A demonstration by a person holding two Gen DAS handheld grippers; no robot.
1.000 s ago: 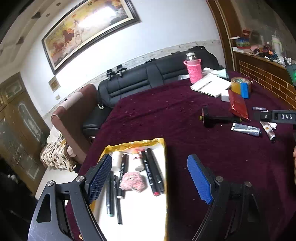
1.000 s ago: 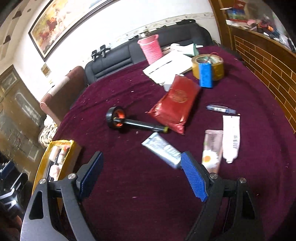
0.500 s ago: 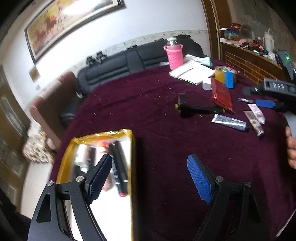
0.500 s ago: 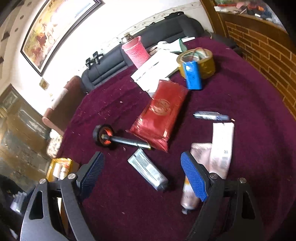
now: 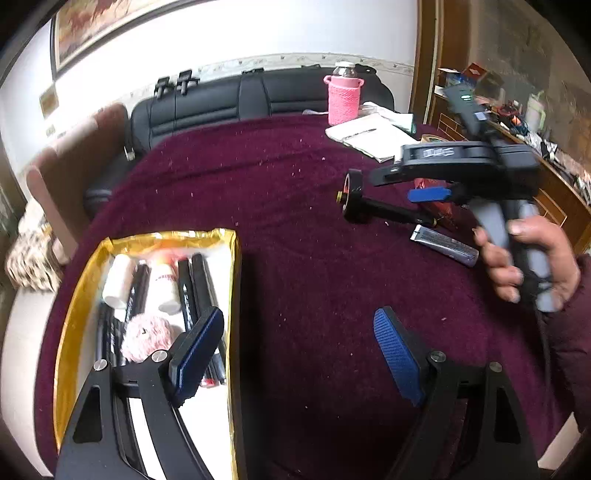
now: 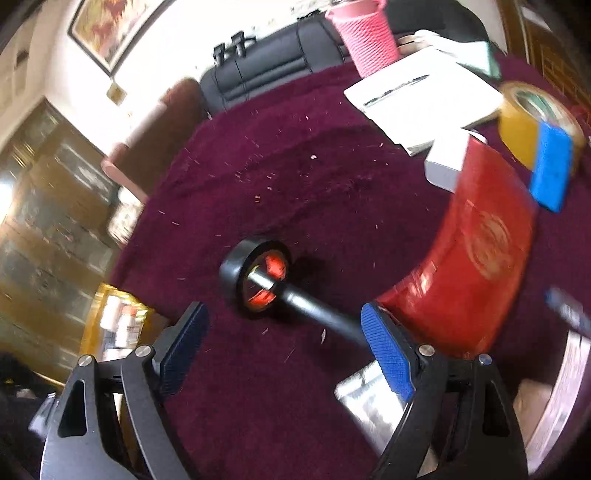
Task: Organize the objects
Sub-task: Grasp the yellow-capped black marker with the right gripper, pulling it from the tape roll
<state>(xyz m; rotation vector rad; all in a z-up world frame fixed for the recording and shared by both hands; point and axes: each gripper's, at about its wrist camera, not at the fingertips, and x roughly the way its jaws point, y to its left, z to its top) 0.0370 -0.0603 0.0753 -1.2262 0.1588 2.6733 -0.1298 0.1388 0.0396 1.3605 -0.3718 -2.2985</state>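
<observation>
My left gripper is open and empty over the maroon cloth, its left finger above the gold-rimmed tray. The tray holds black markers, white tubes and a pink pompom. A black wheel tool with a red hub lies in front of my right gripper, which is open and empty. The tool's handle runs toward the right finger. In the left wrist view a hand holds the right gripper just above the wheel tool. A silver tube lies beside it.
A red packet, a tape roll with a blue piece, white papers and a pink bottle lie at the back right. Pale tubes and a blue pen sit far right. A sofa stands behind the table.
My right gripper has swung left and closer to the wheel tool, away from the tubes. My left gripper has dipped and turned, with the tray now under its left finger. Both stay open.
</observation>
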